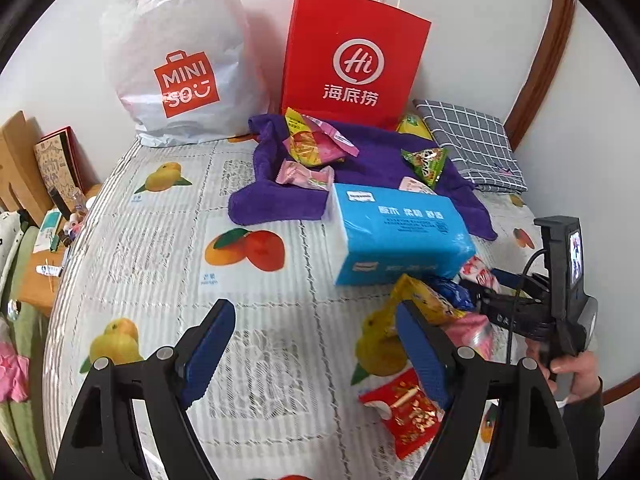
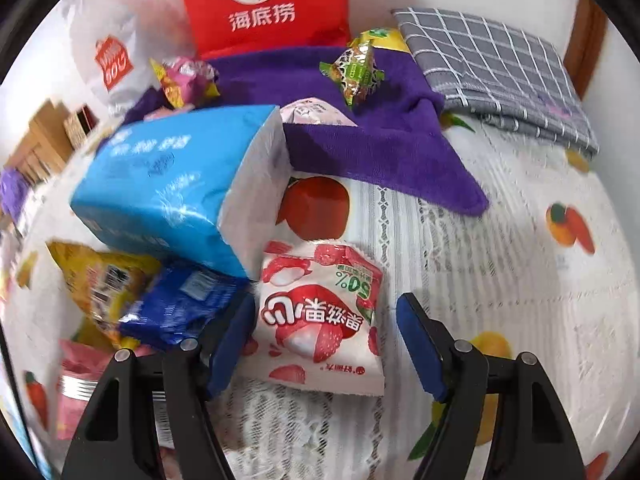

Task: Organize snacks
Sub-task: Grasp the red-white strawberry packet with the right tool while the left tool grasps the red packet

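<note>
My right gripper, spread, straddles the lychee packet at lower centre, ready to pinch | my left gripper, spread and empty, waits over the tablecloth.

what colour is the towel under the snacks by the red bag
Purple; the towel shows best in the right wrist view.

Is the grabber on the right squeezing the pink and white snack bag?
Apart. The right wrist view shows the snack bag between the right hand-held gripper's fingers, with tablecloth visible between the bag and the right finger.
</note>
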Available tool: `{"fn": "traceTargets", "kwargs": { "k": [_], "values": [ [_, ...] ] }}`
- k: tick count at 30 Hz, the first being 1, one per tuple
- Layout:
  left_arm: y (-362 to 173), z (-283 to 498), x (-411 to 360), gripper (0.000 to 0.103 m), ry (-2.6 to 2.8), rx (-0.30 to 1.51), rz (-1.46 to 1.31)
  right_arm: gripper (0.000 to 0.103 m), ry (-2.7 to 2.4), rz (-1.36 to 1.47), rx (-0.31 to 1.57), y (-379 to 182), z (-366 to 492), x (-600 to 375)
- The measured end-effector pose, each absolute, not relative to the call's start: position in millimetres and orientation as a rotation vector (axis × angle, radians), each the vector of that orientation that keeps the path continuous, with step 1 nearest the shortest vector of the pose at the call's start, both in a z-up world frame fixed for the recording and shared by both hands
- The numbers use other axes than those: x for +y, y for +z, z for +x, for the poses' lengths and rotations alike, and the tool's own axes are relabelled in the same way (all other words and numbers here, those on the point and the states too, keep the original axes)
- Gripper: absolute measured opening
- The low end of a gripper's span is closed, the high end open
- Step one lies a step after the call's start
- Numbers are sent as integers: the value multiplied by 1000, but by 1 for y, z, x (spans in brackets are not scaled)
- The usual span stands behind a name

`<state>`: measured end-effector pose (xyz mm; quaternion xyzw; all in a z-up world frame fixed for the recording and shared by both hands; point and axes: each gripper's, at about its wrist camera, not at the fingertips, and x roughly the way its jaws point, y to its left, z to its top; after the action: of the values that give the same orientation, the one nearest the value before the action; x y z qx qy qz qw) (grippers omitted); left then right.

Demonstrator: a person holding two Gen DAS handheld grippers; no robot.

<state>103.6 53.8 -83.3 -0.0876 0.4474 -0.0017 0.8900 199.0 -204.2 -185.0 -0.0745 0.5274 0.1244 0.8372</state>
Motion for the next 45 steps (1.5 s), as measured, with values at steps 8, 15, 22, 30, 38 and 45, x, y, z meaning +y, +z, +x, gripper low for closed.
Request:
{"fn": "traceTargets", "kwargs": {
  "k": [8,15,22,30,38,45],
  "values": [
    [-95,92,36,81,-40,947,-176,55,254,-112,1021,-163,159,-230],
    [-124,87,17,81,-89,995,-195,55,126,-57,979,-167,130,-270],
    [-154,77,1,80,-135,1054,-217,55,117,-58,993,-176,128,-270],
    [-160,65,-22,76,-122,1013,-115,55,127,-45,993,-177,127,-273],
    [-155,61,-6,49,-113,1009,-110,55,113,-71,986,-177,125,-270],
    [-160,62,-7,57,-93,964,-56,55,114,-72,986,-177,125,-270]
  ]
}}
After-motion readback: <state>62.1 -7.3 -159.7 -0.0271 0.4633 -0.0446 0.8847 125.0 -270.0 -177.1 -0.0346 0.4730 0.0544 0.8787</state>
